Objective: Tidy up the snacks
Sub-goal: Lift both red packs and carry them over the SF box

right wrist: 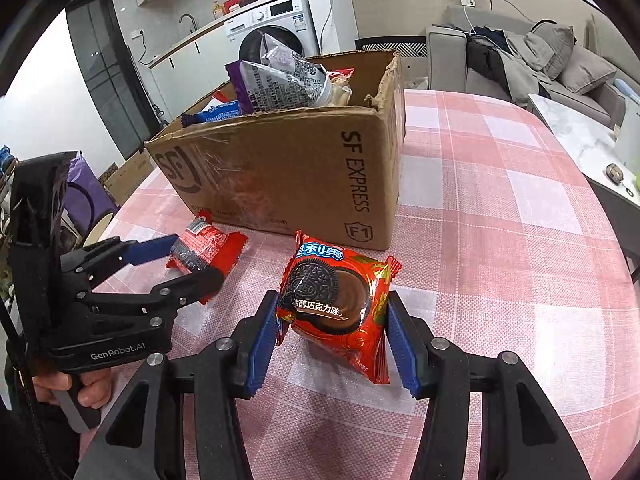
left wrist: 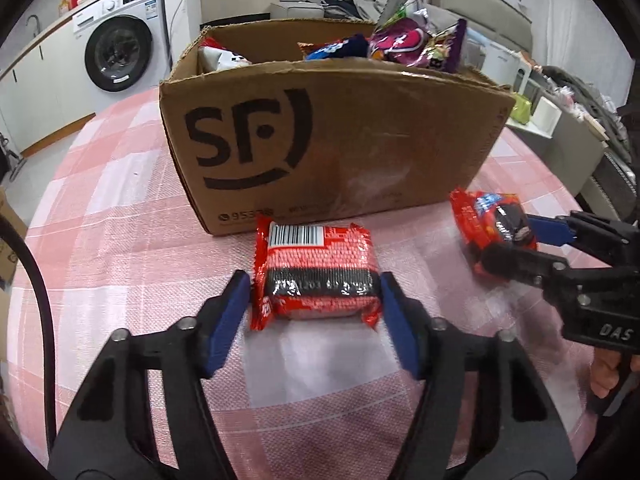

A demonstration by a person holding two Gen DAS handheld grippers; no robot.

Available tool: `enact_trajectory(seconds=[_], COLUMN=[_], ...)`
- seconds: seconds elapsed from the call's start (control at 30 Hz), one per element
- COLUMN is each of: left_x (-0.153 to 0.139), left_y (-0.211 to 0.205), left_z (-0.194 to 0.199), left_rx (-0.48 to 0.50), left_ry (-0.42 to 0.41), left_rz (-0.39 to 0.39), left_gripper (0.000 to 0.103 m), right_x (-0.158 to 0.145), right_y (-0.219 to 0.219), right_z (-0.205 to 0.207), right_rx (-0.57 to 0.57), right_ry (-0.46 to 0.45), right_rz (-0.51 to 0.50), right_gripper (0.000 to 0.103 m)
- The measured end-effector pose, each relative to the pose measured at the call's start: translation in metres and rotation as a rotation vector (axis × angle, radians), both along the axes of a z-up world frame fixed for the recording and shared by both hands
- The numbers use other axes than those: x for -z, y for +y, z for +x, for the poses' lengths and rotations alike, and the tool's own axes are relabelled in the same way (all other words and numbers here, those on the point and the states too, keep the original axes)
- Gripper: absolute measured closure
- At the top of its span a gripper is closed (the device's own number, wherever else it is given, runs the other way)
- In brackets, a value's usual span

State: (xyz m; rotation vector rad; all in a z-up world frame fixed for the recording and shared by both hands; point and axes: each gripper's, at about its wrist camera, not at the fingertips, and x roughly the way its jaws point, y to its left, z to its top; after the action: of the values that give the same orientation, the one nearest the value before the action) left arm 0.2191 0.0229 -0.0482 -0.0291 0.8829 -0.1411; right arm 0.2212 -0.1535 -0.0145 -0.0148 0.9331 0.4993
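A red snack pack with a barcode [left wrist: 316, 276] lies on the pink checked tablecloth in front of the cardboard SF box [left wrist: 332, 140]. My left gripper [left wrist: 316, 300] has its blue pads against both sides of the pack. It also shows in the right wrist view [right wrist: 200, 256], where the left gripper [right wrist: 188, 260] closes around it. My right gripper [right wrist: 332, 320] has its pads against both sides of a red Oreo pack [right wrist: 336, 304], which also shows in the left wrist view [left wrist: 492, 228] with the right gripper [left wrist: 516, 240].
The SF box [right wrist: 304, 168] holds several snack bags, purple and blue ones on top [right wrist: 280, 80]. The tablecloth [right wrist: 500, 220] stretches to the right. A washing machine [left wrist: 120, 48] and a sofa [right wrist: 540, 60] stand behind.
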Motion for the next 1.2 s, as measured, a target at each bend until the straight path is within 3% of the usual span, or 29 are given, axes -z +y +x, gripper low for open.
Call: enact_trajectory(seconds=[0.03, 0.17, 0.63, 1.2], left_x=[0.000, 0.000, -0.023, -0.080], left_y=[0.000, -0.001, -0.002, 0.012], left_z=[0.000, -0.005, -0.027, -0.066], left_rx=[0.011, 0.022, 0.024, -0.005], left_ry=[0.006, -0.004, -0.070, -0.183], left_rz=[-0.017, -0.010, -0.031, -0.064], left_gripper=[0.054, 0.058, 0.058, 0.058], right_x=[0.000, 0.000, -0.007, -0.055], right_y=[0.000, 0.000, -0.003, -0.014], right_z=[0.000, 0.000, -0.007, -0.035], right_rx=[-0.001, -0.005, -0.007, -0.029], right_ry=[0.000, -0.001, -0.036, -0.154], right_rz=[0.001, 0.000, 0.008, 0.065], right_gripper=[0.051, 0.051, 0.050, 0.050])
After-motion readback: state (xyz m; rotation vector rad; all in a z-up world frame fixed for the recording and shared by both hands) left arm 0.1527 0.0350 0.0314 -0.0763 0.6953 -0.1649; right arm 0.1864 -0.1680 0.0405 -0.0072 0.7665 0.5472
